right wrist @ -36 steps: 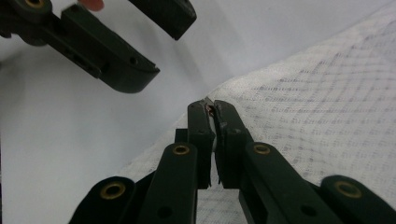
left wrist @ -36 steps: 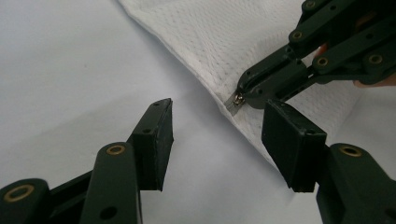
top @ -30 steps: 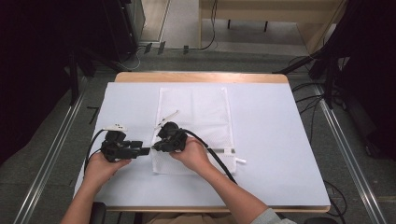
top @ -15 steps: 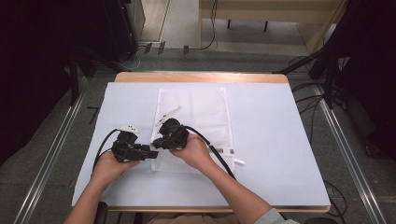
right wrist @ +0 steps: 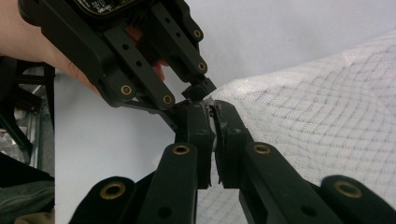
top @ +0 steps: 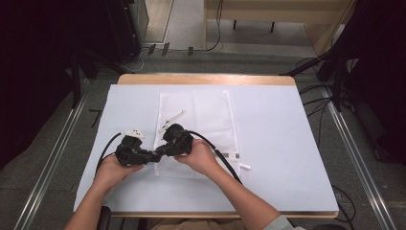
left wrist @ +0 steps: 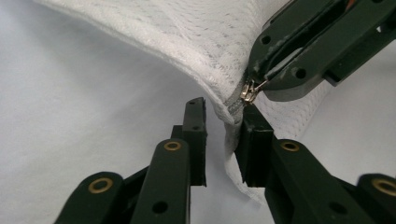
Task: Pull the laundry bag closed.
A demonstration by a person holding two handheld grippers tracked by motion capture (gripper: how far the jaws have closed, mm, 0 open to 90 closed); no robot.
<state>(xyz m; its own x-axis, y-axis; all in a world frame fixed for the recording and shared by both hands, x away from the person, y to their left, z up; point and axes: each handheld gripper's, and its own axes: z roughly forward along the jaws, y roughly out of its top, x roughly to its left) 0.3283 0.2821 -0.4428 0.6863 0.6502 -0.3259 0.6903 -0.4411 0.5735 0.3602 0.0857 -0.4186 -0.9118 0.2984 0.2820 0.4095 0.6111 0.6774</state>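
A white mesh bag (top: 201,115) lies flat on the white table cover. My right gripper (top: 163,148) is shut on the bag's small metal zipper pull (left wrist: 247,92) at the near left corner, which it lifts slightly. My left gripper (top: 154,155) comes in from the left and meets it tip to tip. In the left gripper view its jaws (left wrist: 222,109) have just been closing and stand either side of the bag's corner seam (left wrist: 231,135). The fabric rests against one pad and a gap is left at the other. In the right gripper view the right gripper (right wrist: 212,112) is pinched shut, and the mesh (right wrist: 327,116) spreads to the right.
Two white strips (top: 170,120) lie on the bag beyond the grippers. A small white tab (top: 244,166) sits by the bag's near right corner. Black cables trail from both grippers. The table's wooden far edge (top: 206,79) borders the floor and dark stands.
My left gripper has moved right to the bag's corner beside the right gripper, and its jaws have narrowed around the seam. The right hand has stayed in place.
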